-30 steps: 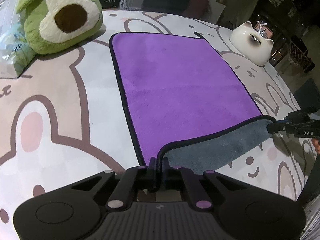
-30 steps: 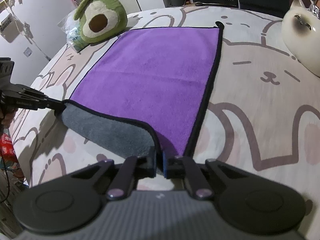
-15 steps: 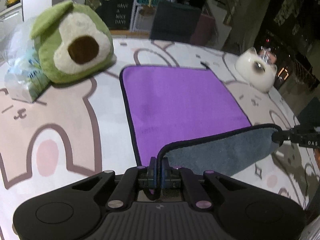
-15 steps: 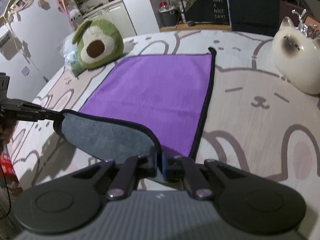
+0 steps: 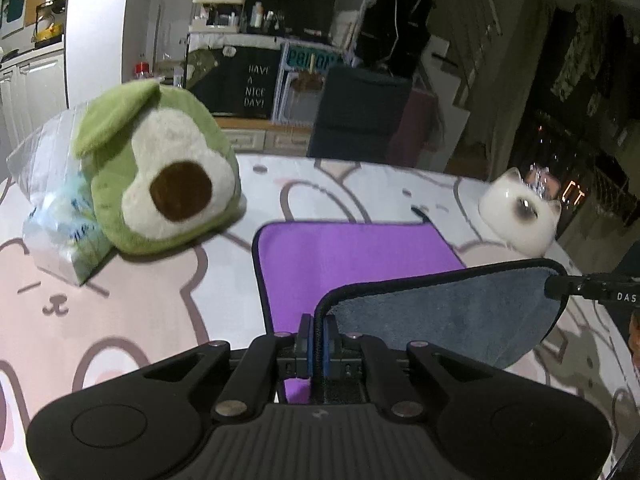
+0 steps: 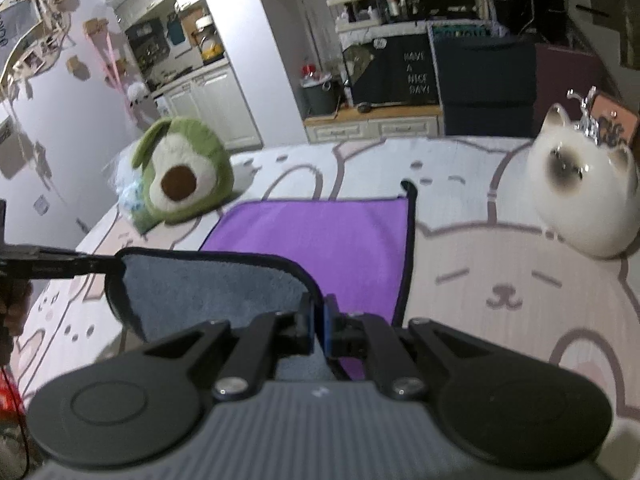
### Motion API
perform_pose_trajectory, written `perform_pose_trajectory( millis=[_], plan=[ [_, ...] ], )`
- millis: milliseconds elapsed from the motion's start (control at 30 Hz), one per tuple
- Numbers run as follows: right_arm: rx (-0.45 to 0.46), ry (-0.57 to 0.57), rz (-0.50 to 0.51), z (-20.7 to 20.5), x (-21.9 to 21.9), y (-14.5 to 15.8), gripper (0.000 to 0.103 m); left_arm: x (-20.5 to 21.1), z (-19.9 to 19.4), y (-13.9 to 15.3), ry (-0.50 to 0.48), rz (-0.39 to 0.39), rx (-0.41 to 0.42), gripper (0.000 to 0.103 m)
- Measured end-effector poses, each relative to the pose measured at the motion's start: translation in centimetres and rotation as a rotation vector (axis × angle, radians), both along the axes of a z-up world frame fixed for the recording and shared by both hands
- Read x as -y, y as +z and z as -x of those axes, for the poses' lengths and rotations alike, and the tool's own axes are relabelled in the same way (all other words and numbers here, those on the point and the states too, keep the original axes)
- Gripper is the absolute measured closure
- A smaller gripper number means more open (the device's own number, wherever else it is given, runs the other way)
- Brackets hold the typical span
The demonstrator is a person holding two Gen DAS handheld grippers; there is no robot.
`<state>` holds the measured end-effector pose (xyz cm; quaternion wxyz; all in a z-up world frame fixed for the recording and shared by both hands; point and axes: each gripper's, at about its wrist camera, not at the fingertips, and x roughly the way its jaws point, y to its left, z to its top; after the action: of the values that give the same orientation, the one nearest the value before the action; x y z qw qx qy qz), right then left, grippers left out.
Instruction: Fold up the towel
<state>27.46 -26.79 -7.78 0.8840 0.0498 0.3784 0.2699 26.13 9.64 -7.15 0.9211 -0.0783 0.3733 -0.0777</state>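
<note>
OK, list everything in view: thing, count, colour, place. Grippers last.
towel: one, purple top and grey underside, flat on the table at its far end, near edge lifted
avocado plush: one, green and cream, far left of the towel
plastic bag: one, clear with blue print, beside the plush
cat figurine: one, white, far right
table: one, pink bear-print cover
left gripper: shut on the towel's near left corner
right gripper: shut on the towel's near right corner

The towel (image 5: 352,252) lies on the worktop (image 5: 120,320) ahead of the fingers (image 5: 305,336), its near edge lifted. The avocado plush (image 5: 160,184) sits ahead-left against a plastic bag (image 5: 52,216); the cat figurine (image 5: 520,216) sits ahead-right.
</note>
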Motion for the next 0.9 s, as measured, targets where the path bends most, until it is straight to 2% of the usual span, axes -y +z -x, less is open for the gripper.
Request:
perform_pose_trajectory(
  millis=[367,700,900],
  plan=[
    [0.077,-0.044,-0.035,-4.8,-1.6,1.2,0.097,-0.7,-4.5,1.4,0.04,0.016,0.092,0.099],
    [0.109,-0.101,-0.045,-9.3,-2.5,0.6,0.097,-0.5,-9.5,0.9,0.061,0.018,0.134,0.099],
    [0.091,-0.129,-0.038,-11.7,-3.1,-0.3,0.097,-0.7,-12.1,-0.5,0.071,0.022,0.109,0.099]
  ],
)
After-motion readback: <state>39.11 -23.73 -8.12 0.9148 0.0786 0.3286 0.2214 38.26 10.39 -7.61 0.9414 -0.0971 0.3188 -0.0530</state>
